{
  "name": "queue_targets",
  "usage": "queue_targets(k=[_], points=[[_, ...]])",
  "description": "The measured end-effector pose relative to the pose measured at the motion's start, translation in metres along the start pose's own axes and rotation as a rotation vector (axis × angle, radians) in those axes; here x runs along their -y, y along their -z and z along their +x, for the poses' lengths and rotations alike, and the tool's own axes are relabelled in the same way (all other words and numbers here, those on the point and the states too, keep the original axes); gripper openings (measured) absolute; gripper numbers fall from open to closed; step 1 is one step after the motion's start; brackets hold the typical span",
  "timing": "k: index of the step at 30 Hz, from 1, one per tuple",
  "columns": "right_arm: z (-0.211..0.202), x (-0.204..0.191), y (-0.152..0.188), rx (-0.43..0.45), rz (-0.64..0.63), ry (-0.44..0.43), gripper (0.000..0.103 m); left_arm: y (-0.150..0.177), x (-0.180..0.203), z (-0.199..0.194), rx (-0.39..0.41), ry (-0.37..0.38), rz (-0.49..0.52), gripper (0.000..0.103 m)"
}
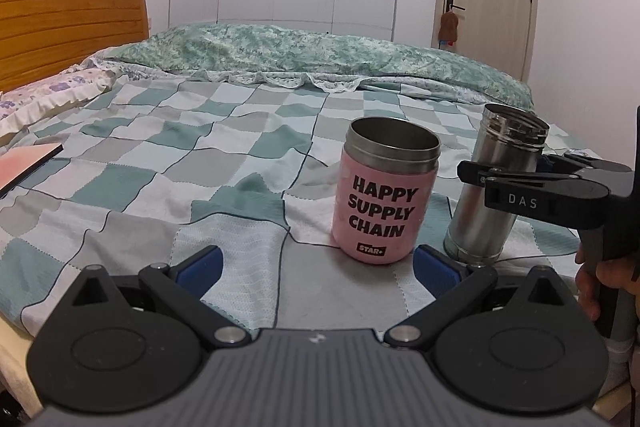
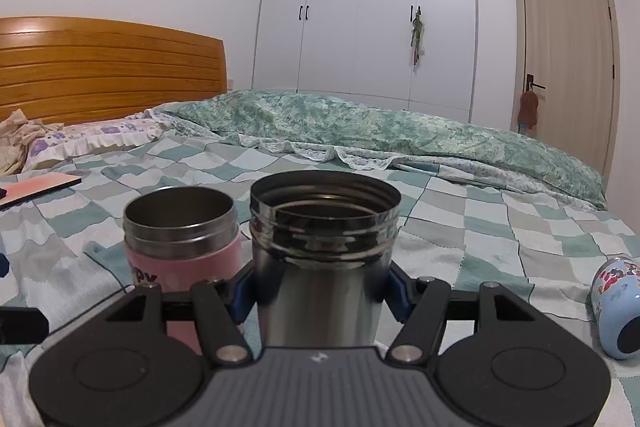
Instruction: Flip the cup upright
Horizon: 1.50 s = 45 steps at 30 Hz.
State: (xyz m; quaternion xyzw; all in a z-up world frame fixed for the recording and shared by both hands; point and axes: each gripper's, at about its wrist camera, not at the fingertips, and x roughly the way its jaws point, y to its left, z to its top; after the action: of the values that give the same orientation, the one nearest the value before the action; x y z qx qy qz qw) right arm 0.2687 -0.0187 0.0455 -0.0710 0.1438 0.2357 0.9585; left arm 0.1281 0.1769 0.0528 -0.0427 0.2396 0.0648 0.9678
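A tall steel cup (image 1: 486, 195) stands upright on the checked bedspread, mouth up; it fills the middle of the right wrist view (image 2: 324, 267). My right gripper (image 2: 322, 291) is shut on its body, also seen from the side in the left wrist view (image 1: 504, 179). A pink steel cup (image 1: 386, 195) reading "HAPPY SUPPLY CHAIN" stands upright just left of it (image 2: 180, 243). My left gripper (image 1: 316, 267) is open and empty, low in front of the pink cup. A light blue cartoon cup (image 2: 618, 307) lies on its side at the right.
A pink-covered book (image 1: 28, 165) lies at the left of the bed (image 2: 38, 189). A rolled green quilt (image 1: 320, 55) and pillow (image 1: 48, 95) lie at the back. The wooden headboard (image 2: 100, 67), wardrobe and door stand behind.
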Motion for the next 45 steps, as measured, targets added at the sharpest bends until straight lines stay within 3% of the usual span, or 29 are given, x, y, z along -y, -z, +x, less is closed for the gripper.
queue_targets(k=[3, 5, 9, 11, 13, 21, 27, 36, 45], points=[[-0.003, 0.001, -0.001, -0.007, -0.003, 0.002, 0.064, 0.0, 0.005, -0.004, 0.012, 0.011, -0.002, 0.103], [-0.011, 0.004, -0.003, 0.0, 0.012, -0.004, 0.082, -0.001, 0.01, -0.008, 0.026, 0.02, 0.003, 0.103], [-0.044, 0.017, -0.001, 0.045, 0.035, -0.004, 0.087, -0.003, 0.023, -0.023, 0.085, 0.041, 0.004, 0.103], [-0.068, 0.027, 0.004, 0.074, 0.045, 0.0, 0.099, -0.002, 0.035, -0.033, 0.121, 0.054, 0.004, 0.103], [-0.097, 0.04, 0.012, 0.113, 0.052, 0.007, 0.103, 0.0, 0.048, -0.043, 0.156, 0.069, 0.006, 0.103], [-0.2, 0.09, 0.055, 0.14, 0.082, 0.065, 0.103, 0.034, 0.107, -0.076, 0.244, 0.165, 0.012, 0.103], [-0.248, 0.109, 0.099, 0.131, 0.077, 0.131, 0.103, 0.074, 0.143, -0.087, 0.272, 0.205, 0.006, 0.103], [-0.273, 0.117, 0.143, 0.145, 0.073, 0.197, 0.103, 0.112, 0.175, -0.09, 0.298, 0.165, 0.05, 0.103], [-0.283, 0.109, 0.15, 0.192, 0.067, 0.229, 0.103, 0.127, 0.183, -0.099, 0.335, 0.152, 0.082, 0.103]])
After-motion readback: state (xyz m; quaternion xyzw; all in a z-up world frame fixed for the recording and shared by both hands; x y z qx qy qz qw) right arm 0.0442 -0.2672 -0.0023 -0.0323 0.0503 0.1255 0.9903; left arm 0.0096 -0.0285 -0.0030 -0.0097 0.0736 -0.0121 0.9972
